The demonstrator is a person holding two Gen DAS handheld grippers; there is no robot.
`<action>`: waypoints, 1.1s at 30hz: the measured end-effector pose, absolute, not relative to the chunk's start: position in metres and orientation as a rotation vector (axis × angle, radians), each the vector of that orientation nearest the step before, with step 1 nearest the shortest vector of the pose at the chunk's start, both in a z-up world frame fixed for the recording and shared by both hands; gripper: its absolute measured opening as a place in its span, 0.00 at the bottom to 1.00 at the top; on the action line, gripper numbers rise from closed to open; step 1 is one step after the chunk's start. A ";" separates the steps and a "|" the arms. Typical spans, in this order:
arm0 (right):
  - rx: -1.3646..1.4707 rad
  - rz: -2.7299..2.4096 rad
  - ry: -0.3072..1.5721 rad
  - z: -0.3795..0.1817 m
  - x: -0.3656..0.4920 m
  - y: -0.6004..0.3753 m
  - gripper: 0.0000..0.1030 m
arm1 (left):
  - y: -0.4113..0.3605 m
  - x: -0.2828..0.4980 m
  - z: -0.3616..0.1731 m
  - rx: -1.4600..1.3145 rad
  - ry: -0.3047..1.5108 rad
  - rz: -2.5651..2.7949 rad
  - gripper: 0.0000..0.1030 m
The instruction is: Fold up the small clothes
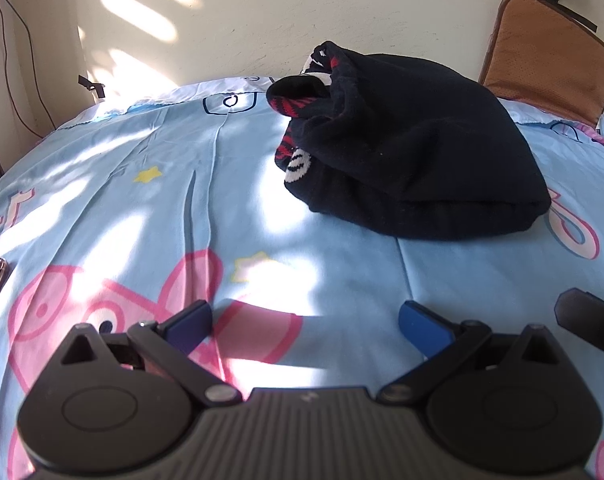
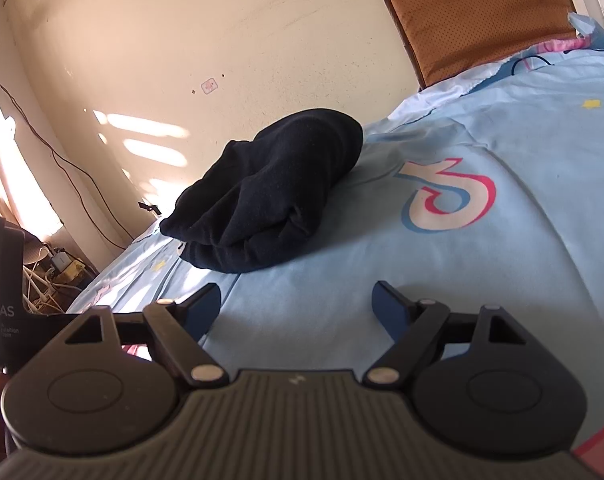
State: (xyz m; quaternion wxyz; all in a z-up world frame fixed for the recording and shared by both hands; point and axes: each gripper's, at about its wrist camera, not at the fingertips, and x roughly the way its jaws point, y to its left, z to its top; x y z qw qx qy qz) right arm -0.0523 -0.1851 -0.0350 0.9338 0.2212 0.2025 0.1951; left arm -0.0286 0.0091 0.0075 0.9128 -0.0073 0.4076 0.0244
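Blue cartoon-pig bedsheet (image 1: pixel 341 280) | black garment (image 1: pixel 413 148) bundled | left gripper (image 1: pixel 305 320) wide | right gripper (image 2: pixel 296 304) wide, "AS" beside

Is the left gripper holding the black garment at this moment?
No, the left gripper is open over the bedsheet, and the black garment lies apart, farther up the bed.

A black garment (image 1: pixel 413 148) with red-and-white trim lies bundled on the bed.

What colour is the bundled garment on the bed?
Black garment, red-and-white pattern at its opening; best in left wrist view.
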 end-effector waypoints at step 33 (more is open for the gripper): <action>0.468 0.405 0.413 -0.035 -0.052 -0.187 0.82 | 0.009 -0.030 0.006 -0.004 0.838 0.046 1.00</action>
